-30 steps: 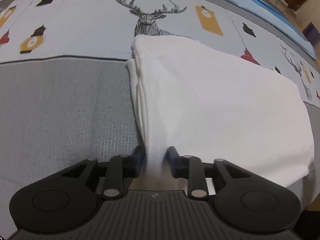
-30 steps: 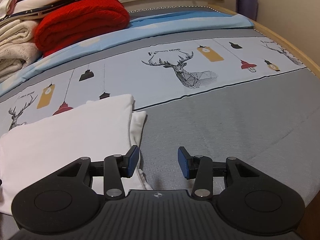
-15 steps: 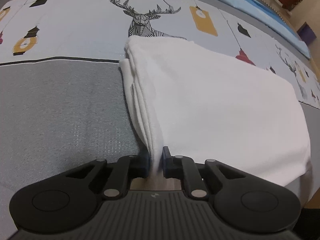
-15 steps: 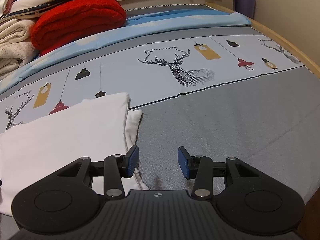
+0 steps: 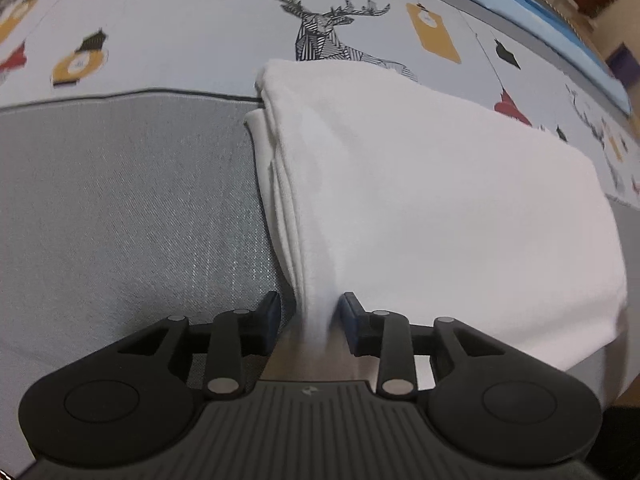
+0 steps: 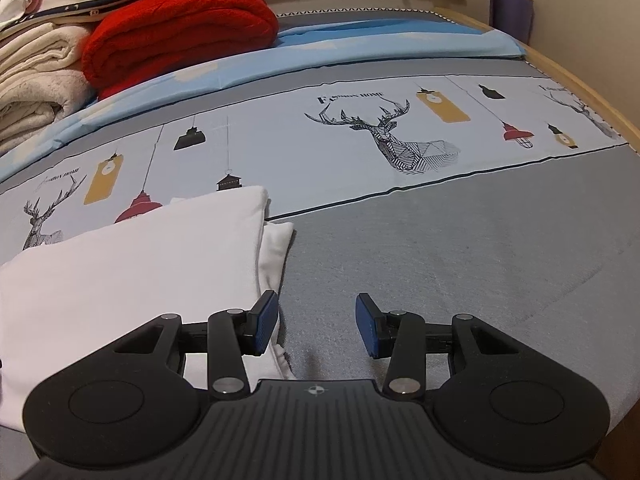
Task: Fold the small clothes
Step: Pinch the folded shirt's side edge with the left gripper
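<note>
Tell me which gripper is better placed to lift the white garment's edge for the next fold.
Left. The left gripper straddles the white garment's layered edge; its jaws have just been opening, with cloth between them. The right gripper is open over bare grey sheet beside the garment.

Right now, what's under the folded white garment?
The folded white garment lies on the bedsheet, across the line where its grey band meets the deer-and-lantern print. A lower white layer sticks out at one edge. Anything beneath the middle is covered.
</note>
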Available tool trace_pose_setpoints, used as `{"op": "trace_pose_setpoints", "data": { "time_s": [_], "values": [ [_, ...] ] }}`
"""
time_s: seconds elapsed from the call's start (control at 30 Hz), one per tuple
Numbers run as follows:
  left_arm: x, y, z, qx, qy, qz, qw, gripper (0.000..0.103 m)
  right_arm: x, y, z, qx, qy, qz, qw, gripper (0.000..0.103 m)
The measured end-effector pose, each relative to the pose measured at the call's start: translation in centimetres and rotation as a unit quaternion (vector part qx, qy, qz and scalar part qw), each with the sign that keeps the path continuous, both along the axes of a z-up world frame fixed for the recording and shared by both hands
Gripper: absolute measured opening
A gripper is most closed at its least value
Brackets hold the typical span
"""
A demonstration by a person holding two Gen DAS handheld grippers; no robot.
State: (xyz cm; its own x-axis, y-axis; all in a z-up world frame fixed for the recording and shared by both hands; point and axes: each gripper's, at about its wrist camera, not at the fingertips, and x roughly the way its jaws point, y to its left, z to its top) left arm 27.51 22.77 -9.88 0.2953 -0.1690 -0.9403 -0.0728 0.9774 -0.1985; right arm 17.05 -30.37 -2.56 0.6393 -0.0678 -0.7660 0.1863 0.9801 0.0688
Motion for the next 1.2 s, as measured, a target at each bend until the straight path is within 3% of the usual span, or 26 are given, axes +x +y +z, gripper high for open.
{"op": "trace_pose_setpoints", "data": {
  "time_s": [0.33, 0.5, 0.87, 0.97, 1.2],
  "values": [
    [0.7, -0.8, 0.0, -0.004, -0.002, -0.010, 0.9999, 0.035, 0.2, -0.7, -0.2, -0.005, 0.006, -0.006, 1.000, 0.045],
    [0.5, -0.7, 0.2, -0.009, -0.008, -0.018, 0.9998, 0.016, 0.2, -1.1, -0.3, -0.006, 0.007, -0.008, 1.000, 0.045],
    [0.0, -0.3, 0.9, -0.019, -0.019, -0.023, 0.9994, 0.013, 0.6, -0.4, -0.4, -0.012, 0.009, 0.004, 1.000, 0.045],
    [0.0, -0.8, 1.2, 0.001, -0.020, -0.034, 0.9992, 0.013, 0.9, -0.1, -0.5, -0.013, 0.010, 0.008, 1.000, 0.045],
    [-0.2, -3.4, 1.7, 0.101, -0.015, -0.078, 0.9917, 0.013, 1.3, 0.2, -0.5, -0.015, 0.009, 0.022, 1.000, 0.045]
  ]
}}
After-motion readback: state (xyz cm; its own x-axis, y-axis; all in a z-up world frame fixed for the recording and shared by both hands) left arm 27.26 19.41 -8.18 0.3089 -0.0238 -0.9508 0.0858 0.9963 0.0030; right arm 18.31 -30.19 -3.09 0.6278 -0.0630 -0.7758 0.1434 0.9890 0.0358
